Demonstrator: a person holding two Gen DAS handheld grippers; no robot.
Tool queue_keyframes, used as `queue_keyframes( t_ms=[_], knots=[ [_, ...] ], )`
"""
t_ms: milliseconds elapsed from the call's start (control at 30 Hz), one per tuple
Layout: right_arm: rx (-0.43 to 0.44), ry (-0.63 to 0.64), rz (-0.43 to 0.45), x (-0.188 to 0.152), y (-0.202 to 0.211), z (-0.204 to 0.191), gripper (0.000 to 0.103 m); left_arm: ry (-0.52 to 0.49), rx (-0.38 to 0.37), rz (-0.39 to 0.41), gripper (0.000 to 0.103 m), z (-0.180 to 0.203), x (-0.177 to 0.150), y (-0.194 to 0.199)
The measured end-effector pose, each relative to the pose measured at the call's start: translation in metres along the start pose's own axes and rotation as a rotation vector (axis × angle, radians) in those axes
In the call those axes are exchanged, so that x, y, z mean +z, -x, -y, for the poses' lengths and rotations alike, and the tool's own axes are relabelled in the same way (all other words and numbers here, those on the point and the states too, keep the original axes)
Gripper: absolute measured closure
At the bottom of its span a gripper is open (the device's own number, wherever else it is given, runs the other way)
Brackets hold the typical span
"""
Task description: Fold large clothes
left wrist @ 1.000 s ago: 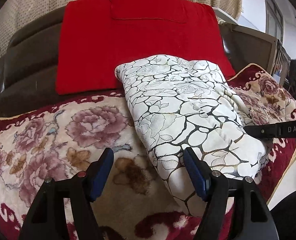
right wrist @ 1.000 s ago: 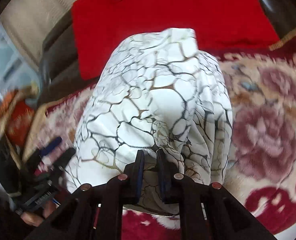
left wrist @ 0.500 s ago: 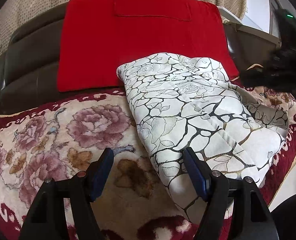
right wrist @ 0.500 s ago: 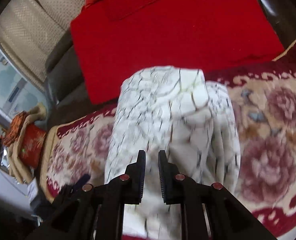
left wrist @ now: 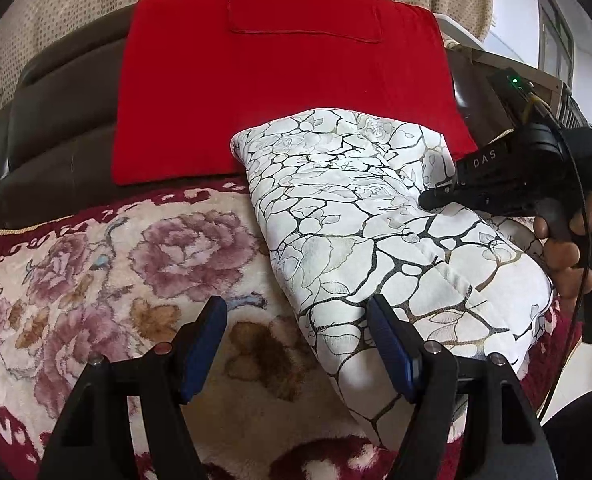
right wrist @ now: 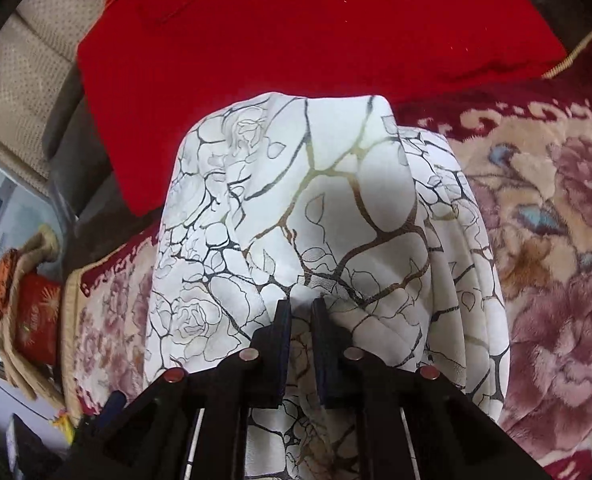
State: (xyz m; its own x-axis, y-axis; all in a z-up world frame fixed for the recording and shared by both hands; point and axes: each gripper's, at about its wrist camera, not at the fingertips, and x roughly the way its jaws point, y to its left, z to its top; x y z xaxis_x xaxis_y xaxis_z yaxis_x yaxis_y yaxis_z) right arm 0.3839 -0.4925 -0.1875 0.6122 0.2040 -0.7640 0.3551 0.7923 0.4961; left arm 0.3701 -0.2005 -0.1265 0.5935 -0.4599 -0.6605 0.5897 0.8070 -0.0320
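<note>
Left gripper (left wrist: 296,344): jaws spread wide and holding nothing; it hovers low over the floral blanket (left wrist: 108,280), with the garment's near left edge running just inside its right finger.

Garment (left wrist: 367,240): a white padded piece printed with black and gold cracked lines, folded into a long bundle on the blanket, ahead and to the right of the left gripper and directly ahead of the right one.

Long axis: in the left wrist view it runs diagonally, from the near end by the left gripper's right finger up and away to the far end, which lies against the red cushion (left wrist: 280,92) on the sofa back.

Right gripper (right wrist: 300,312): jaws nearly together, pinching a fold of the garment's upper layer; cloth is bunched between the pads and drapes off to both sides.

Risk, slip: the pinch looks to catch only a thin ridge of smooth fabric, so a quick pull could let it slide out and the flap drop crooked.

Risk, layers: the padded bundle is thick; lifting one layer alone may drag the layers beneath and undo the fold.

Risk, unsupported side: with the left gripper empty, nothing pins the near edge, so the whole bundle may shift across the plush blanket.
</note>
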Motion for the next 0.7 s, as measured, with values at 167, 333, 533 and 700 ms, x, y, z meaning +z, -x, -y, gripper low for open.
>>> queue_keyframes(
  t_ms=[167, 333, 533, 700],
  knots=[
    [-0.012, 0.032, 0.034, -0.005, 0.000, -0.003, 0.091, 0.055, -0.019, -0.025, 0.029, -0.005, 0.001, -0.001],
    [0.031, 0.055, 0.153, -0.023, 0.002, 0.003, 0.091, 0.100, -0.016, -0.067, 0.029, -0.022, 0.010, 0.002],
    [0.125, -0.011, 0.160, -0.023, 0.006, 0.016, 0.091, 0.116, 0.085, -0.057, 0.029, -0.037, 0.008, -0.005],
    [0.151, -0.055, 0.110, 0.010, 0.037, -0.002, 0.085, -0.026, 0.159, -0.048, 0.029, -0.010, 0.005, -0.013]
  ],
)
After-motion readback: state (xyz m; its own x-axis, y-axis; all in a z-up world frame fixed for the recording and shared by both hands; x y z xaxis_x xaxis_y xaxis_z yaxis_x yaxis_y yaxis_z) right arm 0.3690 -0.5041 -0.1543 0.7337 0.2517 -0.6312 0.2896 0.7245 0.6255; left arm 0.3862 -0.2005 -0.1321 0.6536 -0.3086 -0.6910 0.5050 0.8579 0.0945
